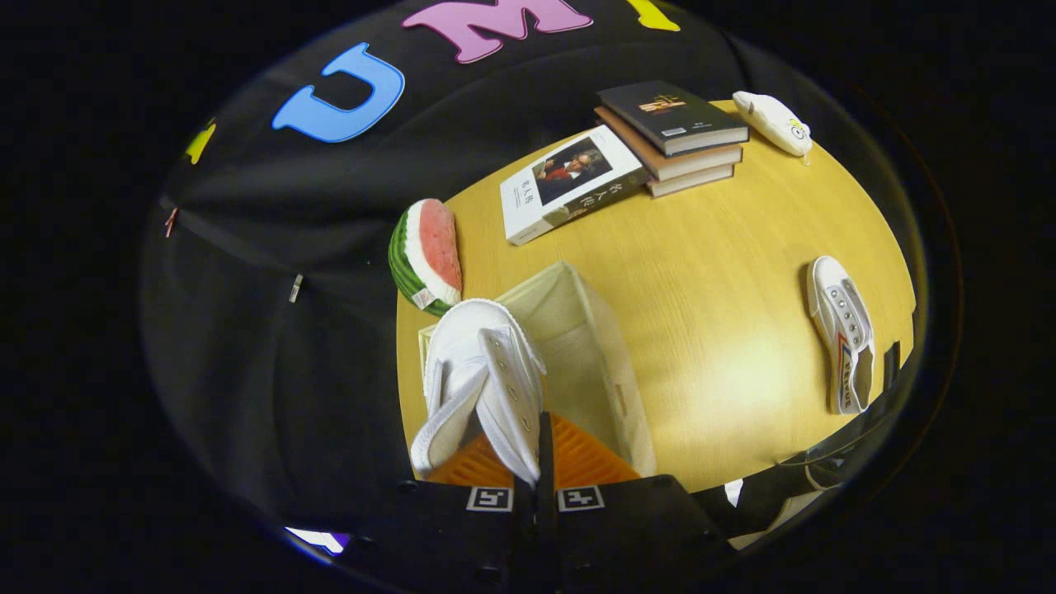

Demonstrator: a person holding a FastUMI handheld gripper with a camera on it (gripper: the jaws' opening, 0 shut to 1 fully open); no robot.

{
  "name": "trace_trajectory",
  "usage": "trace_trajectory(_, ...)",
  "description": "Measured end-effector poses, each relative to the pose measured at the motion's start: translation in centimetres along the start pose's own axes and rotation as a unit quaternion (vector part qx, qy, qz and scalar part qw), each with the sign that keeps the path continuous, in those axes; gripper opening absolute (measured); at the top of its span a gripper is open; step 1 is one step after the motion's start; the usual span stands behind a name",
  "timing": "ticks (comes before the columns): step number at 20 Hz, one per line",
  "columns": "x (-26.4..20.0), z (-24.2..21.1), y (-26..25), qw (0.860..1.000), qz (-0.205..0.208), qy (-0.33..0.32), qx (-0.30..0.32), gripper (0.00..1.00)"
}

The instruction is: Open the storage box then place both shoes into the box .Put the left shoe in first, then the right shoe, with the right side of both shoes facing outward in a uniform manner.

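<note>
Between the closed fingers of the gripper (540,462) hangs a white shoe (483,371), long axis toward 11 o'clock, directly above the open box (615,388)

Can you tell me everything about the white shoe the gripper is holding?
The white shoe looks like canvas, with a row of metal eyelets and a rounded toe pointing away from the gripper. Its fingers are shut on the shoe's collar edge, holding it up over the open white storage box. I cannot tell whether it touches the box.
</note>
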State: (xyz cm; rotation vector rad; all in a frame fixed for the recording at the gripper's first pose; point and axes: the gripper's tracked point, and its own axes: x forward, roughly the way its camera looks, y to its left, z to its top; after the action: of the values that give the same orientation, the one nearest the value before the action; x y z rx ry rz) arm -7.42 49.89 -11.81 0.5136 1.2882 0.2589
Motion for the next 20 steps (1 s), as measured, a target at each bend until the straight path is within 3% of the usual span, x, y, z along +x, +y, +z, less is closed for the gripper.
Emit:
trace_trajectory(4, 3.1, -2.1, 0.7, 0.999, -0.031, 0.032, 0.014, 0.05)
trace_trajectory(9, 5.7, -2.2, 1.3, 0.998, -0.054, 0.022, 0.025, 0.05)
trace_trajectory(13, 7.0, -2.3, 1.7, 0.998, -0.053, 0.011, 0.019, 0.05)
trace_trajectory(15, 7.8, -3.2, 2.7, 0.999, -0.023, 0.024, 0.02, 0.06)
trace_trajectory(17, 8.2, -4.7, 4.1, 0.998, 0.019, 0.056, 0.032, 0.24)
trace_trajectory(20, 7.1, -5.2, 5.1, 0.996, 0.055, 0.061, 0.018, 1.0)
